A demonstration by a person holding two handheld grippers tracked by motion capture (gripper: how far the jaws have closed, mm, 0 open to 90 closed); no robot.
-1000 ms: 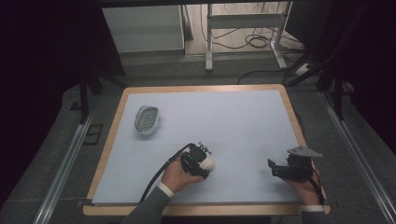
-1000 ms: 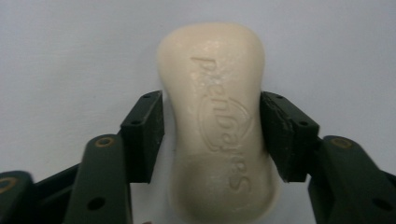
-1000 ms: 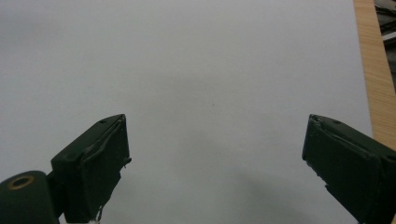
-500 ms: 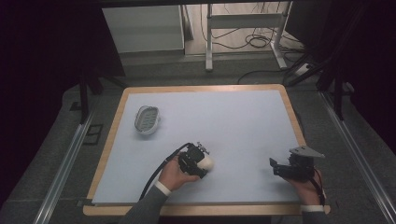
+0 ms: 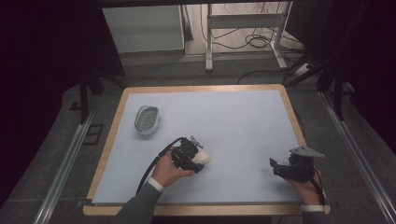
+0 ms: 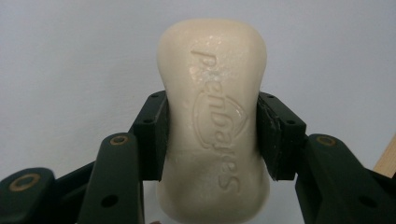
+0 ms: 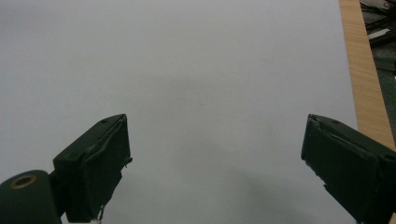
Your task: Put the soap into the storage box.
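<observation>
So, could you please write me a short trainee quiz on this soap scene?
1. True or false: the left gripper is shut on the soap bar.
2. What stands between the right gripper's jaws? A) the soap bar B) nothing, with bare table mat below C) the soap dish
3. Where on the table does the soap dish sit, seen from the high view?

Key
1. True; both pads press the bar's sides.
2. B.
3. Toward the far left, apart from both grippers and with nothing in it.
</observation>
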